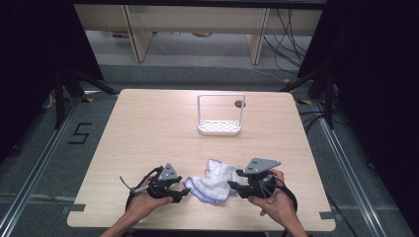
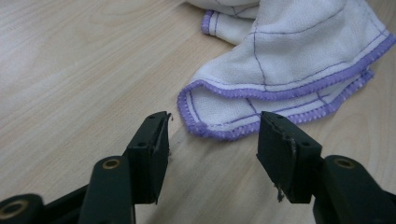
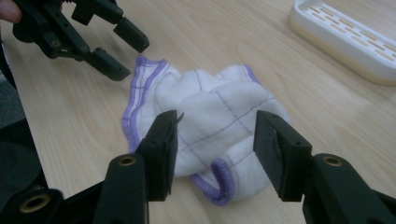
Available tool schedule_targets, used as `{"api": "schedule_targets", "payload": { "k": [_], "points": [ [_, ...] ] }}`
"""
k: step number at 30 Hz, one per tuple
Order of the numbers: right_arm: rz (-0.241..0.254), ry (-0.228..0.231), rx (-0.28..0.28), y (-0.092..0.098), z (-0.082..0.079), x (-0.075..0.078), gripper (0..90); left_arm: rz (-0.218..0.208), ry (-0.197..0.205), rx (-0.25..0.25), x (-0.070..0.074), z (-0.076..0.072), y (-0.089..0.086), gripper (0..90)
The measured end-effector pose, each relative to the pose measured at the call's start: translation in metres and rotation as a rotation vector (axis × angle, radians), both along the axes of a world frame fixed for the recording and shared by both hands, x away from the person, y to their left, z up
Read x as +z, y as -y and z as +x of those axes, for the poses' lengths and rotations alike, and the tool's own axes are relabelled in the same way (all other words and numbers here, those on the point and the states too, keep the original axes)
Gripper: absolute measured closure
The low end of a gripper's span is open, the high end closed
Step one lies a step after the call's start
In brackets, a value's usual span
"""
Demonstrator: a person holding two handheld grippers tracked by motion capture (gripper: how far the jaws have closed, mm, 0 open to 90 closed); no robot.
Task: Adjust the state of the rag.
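A crumpled white cloth [image 1: 211,180] with purple edging lies near the front of the counter [image 1: 148,128]. The left hand-held gripper [image 1: 180,195] and right hand-held gripper [image 1: 234,186] flank it, jaws wide, likely ready to pinch opposite edges. The gripper views reveal hem folds; the high view shows a white rack [image 1: 220,114] farther back.

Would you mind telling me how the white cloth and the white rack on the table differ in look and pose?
The cloth is soft and lies crumpled in a low heap, while the rack is rigid, with a tall frame standing upright over a slotted base. The cloth has purple-stitched edges and thin grid lines; the rack is plain white. The cloth lies near the person, between the left gripper and right gripper; the rack stands farther back. Both are mainly white and rest on the table.
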State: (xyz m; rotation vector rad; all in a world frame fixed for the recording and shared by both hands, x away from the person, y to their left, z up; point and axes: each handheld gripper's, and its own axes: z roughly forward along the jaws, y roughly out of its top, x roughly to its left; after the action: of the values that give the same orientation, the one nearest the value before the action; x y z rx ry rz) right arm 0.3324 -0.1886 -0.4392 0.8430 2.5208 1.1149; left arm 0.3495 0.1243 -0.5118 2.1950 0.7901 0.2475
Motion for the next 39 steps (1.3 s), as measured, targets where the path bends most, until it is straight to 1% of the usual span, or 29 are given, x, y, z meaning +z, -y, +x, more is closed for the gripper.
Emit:
{"api": "schedule_targets", "payload": {
  "k": [4, 5, 6, 8, 10, 11, 12, 13, 14, 15, 17, 19, 21, 22, 23, 24, 26, 27, 28, 29, 30, 31, 33, 34, 35, 36, 37, 38, 39],
  "points": [
    [-0.005, -0.01, 0.002, -0.003, -0.002, -0.005, 49.9, 0.022, 0.009, -0.016, 0.0, 0.0, 0.002, 47.4],
    [-0.006, -0.022, 0.006, -0.004, -0.003, -0.005, 49.7, 0.028, 0.013, -0.028, -0.001, 0.001, 0.003, 48.7],
    [-0.011, -0.018, 0.011, -0.005, -0.002, -0.005, 49.4, 0.042, 0.012, -0.03, -0.001, 0.001, 0.003, 50.1],
    [-0.003, -0.013, 0.011, -0.007, -0.003, -0.006, 49.4, 0.037, 0.016, -0.034, -0.002, 0.002, 0.006, 54.7],
    [-0.005, -0.009, 0.027, -0.007, -0.003, -0.005, 49.3, 0.044, 0.022, -0.045, -0.001, 0.003, 0.007, 57.9],
    [-0.006, -0.017, 0.022, -0.008, -0.004, -0.005, 49.3, 0.043, 0.024, -0.045, -0.001, 0.003, 0.007, 60.6],
    [-0.008, -0.01, 0.021, -0.008, -0.004, -0.006, 49.3, 0.041, 0.031, -0.046, -0.001, 0.004, 0.008, 63.5],
    [-0.002, -0.017, 0.017, -0.01, -0.005, -0.006, 49.3, 0.034, 0.034, -0.056, -0.001, 0.005, 0.008, 67.7],
    [-0.005, -0.013, 0.027, -0.01, -0.005, -0.006, 49.4, 0.017, 0.037, -0.044, -0.001, 0.004, 0.01, 73.1],
    [-0.009, -0.007, 0.035, -0.011, -0.005, -0.006, 49.5, 0.027, 0.059, -0.056, 0.0, 0.005, 0.01, 78.3],
    [-0.011, -0.014, 0.049, -0.014, -0.007, -0.007, 50.5, 0.023, 0.08, -0.053, 0.002, 0.005, 0.012, 86.6],
    [-0.016, -0.024, 0.063, -0.018, -0.01, -0.009, 52.0, 0.018, 0.092, -0.064, 0.005, 0.004, 0.015, 88.1],
    [-0.033, -0.049, 0.106, -0.024, -0.014, -0.013, 53.7, 0.013, 0.116, -0.07, 0.011, 0.001, 0.015, 88.4],
    [-0.039, -0.042, 0.126, -0.028, -0.015, -0.018, 54.5, 0.017, 0.129, -0.082, 0.013, 0.001, 0.015, 88.4],
    [-0.06, -0.054, 0.125, -0.03, -0.017, -0.02, 54.5, 0.019, 0.139, -0.078, 0.015, 0.002, 0.013, 88.5],
    [-0.075, -0.07, 0.113, -0.033, -0.019, -0.023, 54.5, 0.01, 0.134, -0.08, 0.015, 0.002, 0.012, 88.5],
    [-0.094, -0.056, 0.114, -0.035, -0.019, -0.032, 54.3, 0.013, 0.138, -0.067, 0.016, 0.002, 0.011, 88.5],
    [-0.108, -0.069, 0.095, -0.036, -0.02, -0.034, 54.0, 0.016, 0.127, -0.066, 0.016, 0.003, 0.01, 88.6],
    [-0.126, -0.056, 0.107, -0.036, -0.02, -0.037, 53.7, 0.018, 0.14, -0.071, 0.016, 0.003, 0.009, 88.5],
    [-0.138, -0.039, 0.103, -0.037, -0.021, -0.04, 53.7, 0.003, 0.134, -0.062, 0.016, 0.002, 0.01, 88.5],
    [-0.146, -0.047, 0.104, -0.037, -0.022, -0.041, 53.7, 0.006, 0.131, -0.066, 0.017, 0.003, 0.009, 88.5],
    [-0.153, -0.036, 0.093, -0.038, -0.023, -0.043, 54.0, 0.002, 0.13, -0.067, 0.017, 0.003, 0.009, 88.5],
    [-0.174, -0.007, 0.09, -0.041, -0.023, -0.047, 58.5, -0.005, 0.126, -0.072, 0.017, 0.003, 0.01, 88.5],
    [-0.222, 0.031, 0.095, -0.04, -0.021, -0.048, 63.1, -0.003, 0.128, -0.072, 0.017, 0.003, 0.009, 88.6],
    [-0.236, 0.044, 0.089, -0.042, -0.021, -0.051, 72.1, -0.009, 0.128, -0.07, 0.017, 0.002, 0.01, 88.5],
    [-0.242, 0.057, 0.097, -0.041, -0.02, -0.051, 81.0, -0.001, 0.125, -0.08, 0.018, 0.003, 0.009, 88.6],
    [-0.237, 0.058, 0.095, -0.041, -0.02, -0.051, 87.1, -0.001, 0.133, -0.069, 0.018, 0.002, 0.009, 88.6],
    [-0.222, 0.055, 0.103, -0.038, -0.019, -0.049, 89.8, -0.002, 0.13, -0.075, 0.019, 0.002, 0.009, 88.6],
    [-0.205, 0.063, 0.093, -0.036, -0.019, -0.045, 90.0, -0.014, 0.128, -0.077, 0.019, 0.002, 0.009, 88.6]
  ]
}}
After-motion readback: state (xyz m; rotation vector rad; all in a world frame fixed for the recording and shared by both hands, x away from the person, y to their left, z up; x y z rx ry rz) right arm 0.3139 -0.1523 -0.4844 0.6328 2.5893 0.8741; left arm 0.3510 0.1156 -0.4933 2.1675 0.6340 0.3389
